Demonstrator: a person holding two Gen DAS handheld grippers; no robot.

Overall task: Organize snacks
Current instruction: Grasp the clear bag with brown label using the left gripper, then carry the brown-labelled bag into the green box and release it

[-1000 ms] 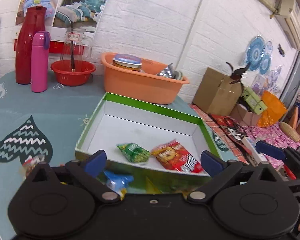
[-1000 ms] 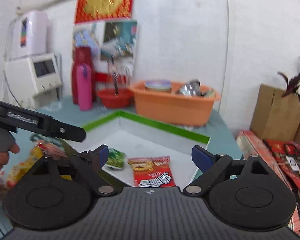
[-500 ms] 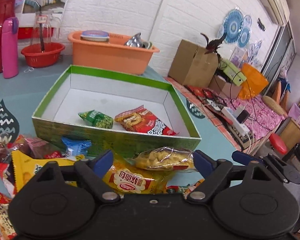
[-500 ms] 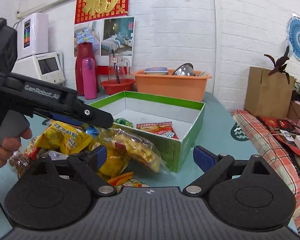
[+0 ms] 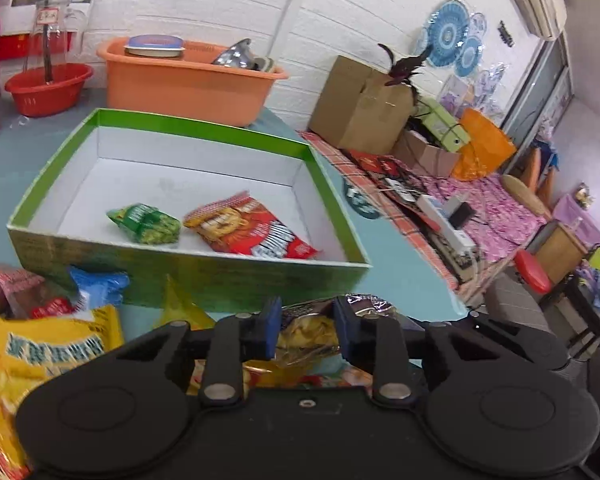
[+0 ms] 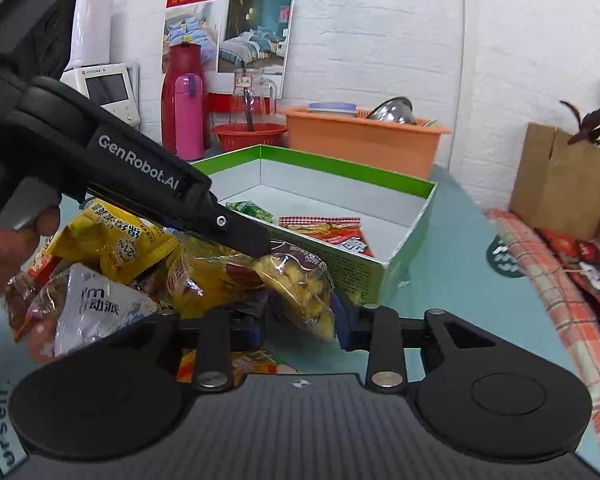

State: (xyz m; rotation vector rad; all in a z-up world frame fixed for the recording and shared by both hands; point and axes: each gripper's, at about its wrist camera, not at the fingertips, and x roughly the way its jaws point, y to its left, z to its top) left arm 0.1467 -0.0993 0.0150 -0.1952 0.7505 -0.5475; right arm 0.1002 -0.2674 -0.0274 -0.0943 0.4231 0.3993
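A green-rimmed box (image 5: 204, 126) holds a green packet (image 5: 146, 224) and a red packet (image 5: 252, 232). In front of it lies a pile of snacks: a yellow bag (image 5: 48, 356), a blue packet (image 5: 96, 284) and a silver pack (image 6: 96, 304). My left gripper (image 5: 307, 328) is closing, and its pads press on the top end of a clear bag of yellow snacks (image 5: 304, 332). My right gripper (image 6: 300, 326) is also closing around the lower end of that bag (image 6: 296, 280). The bag nearly fills the gap, but the pads do not squeeze it.
An orange tub (image 5: 180, 80), a red bowl (image 5: 46, 88) and a pink flask (image 6: 187, 116) stand behind the box. A cardboard box (image 5: 360, 104) and clutter sit past the table's right edge. A person's hand (image 6: 4, 252) holds the left gripper's handle.
Both grippers have dropped from over the box to the snack pile in front of it. Their jaws went from wide open to narrowing around the clear bag.
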